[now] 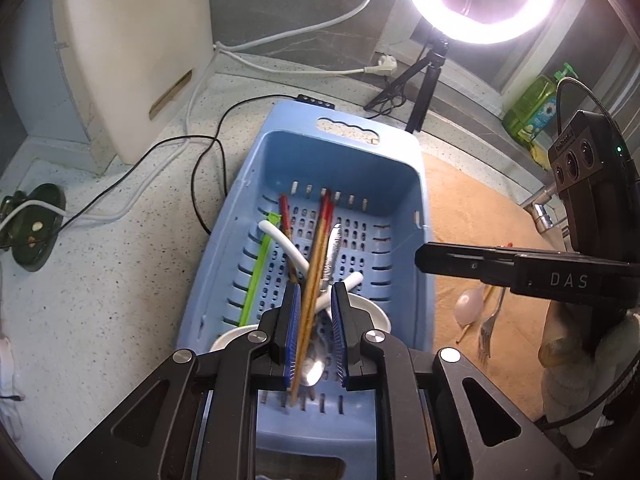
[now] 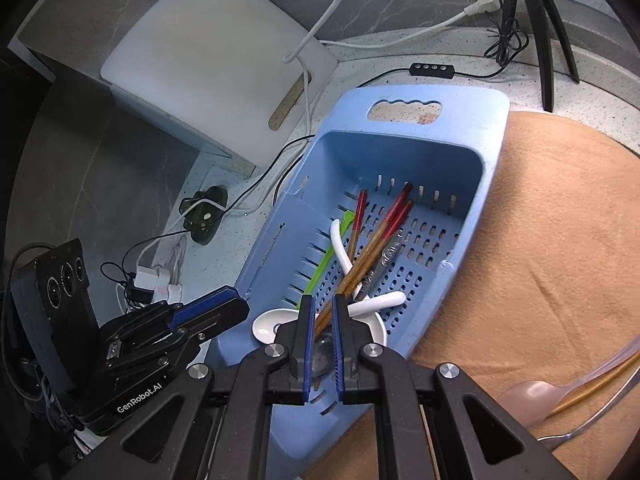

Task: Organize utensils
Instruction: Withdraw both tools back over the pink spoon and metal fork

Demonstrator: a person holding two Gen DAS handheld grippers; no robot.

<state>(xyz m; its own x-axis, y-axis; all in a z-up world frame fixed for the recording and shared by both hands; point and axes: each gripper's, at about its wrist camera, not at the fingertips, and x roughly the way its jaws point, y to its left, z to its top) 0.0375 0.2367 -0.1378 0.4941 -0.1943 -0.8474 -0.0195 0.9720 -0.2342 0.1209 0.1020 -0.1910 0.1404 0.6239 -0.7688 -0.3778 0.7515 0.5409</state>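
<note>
The utensils sit heaped in the blue basket (image 1: 404, 184) on the speckled counter: red-tipped chopsticks (image 1: 320, 240), a white spoon (image 1: 288, 246), a green strip (image 1: 260, 264) along the left wall and a metal spoon (image 1: 314, 370) at the near end. On the tan mat (image 1: 480, 216) to the right, outside the basket, lie a pink spoon (image 1: 469, 306) and a fork (image 1: 490, 326), so the sorting appears unfinished. The left gripper (image 1: 315, 334) hovers over the basket's near end, its blue pads almost together with nothing pinched between them; the chopsticks below only show through the gap. The right gripper (image 2: 322, 342) likewise hangs nearly shut and empty. To continue well, the right gripper should probably spread its pads, drop over the fork's handle, and carry it level into the basket alongside the others.
</note>
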